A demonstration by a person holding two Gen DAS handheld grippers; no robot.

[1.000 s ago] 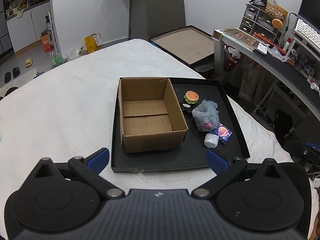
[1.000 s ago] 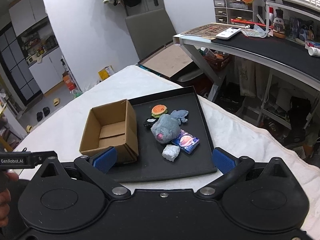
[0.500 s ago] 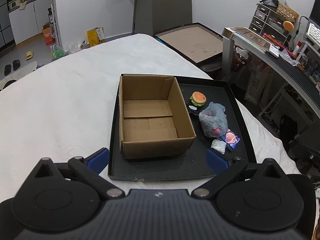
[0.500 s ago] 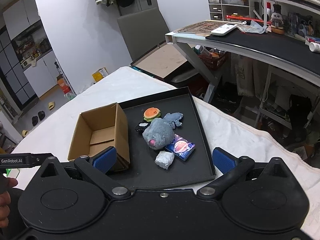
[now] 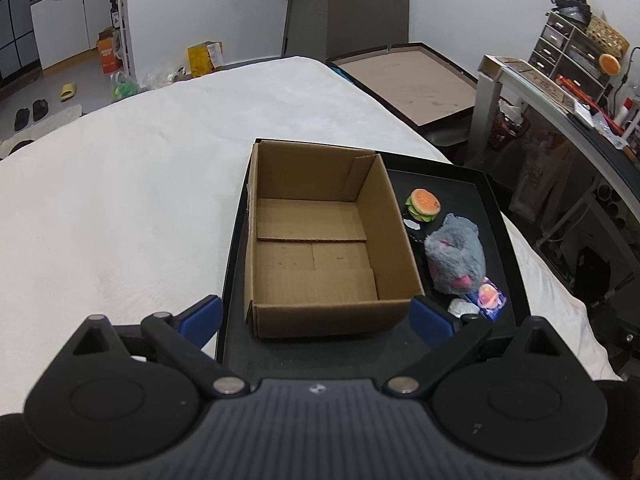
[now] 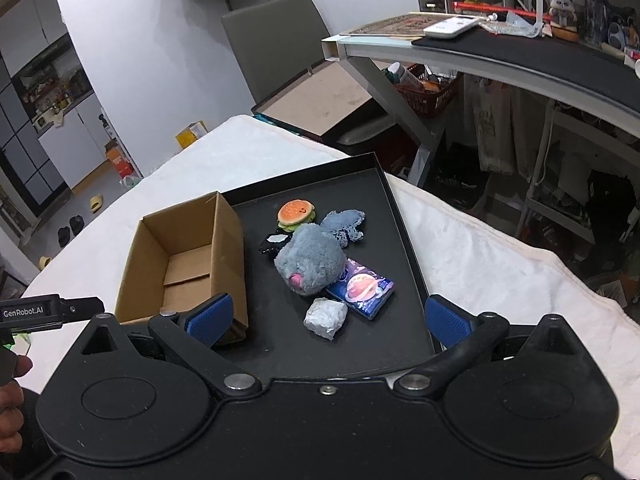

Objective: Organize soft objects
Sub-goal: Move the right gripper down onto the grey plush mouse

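We hold both claws spread wide and empty above the near edge of the black tray (image 6: pixel 404 216), which lies on a white-covered bed. The left claw (image 5: pixel 316 316) hangs just in front of the cardboard box (image 5: pixel 320 240), whose inside shows nothing but its folded bottom flaps. The right claw (image 6: pixel 328 316) faces the cluster of soft things on the right half of the tray, just right of the box.

In that cluster the grey plush toy (image 6: pixel 310 264) sits in the middle, lying partly over a blue packet with a planet print (image 6: pixel 362 290). A crumpled white wad (image 6: pixel 326 316) lies nearest to us, a burger toy (image 6: pixel 296 212) sits at the far side, and a piece of blue-grey fabric (image 6: pixel 344 222) lies to the plush toy's far right. A small black and white item is tucked between the burger toy and the plush toy; we cannot tell what it is.

We judge the sorting has not begun and we are in the approach. The next move likely calls for lowering the right claw over one soft thing, closing gently, then carrying it left into the box.
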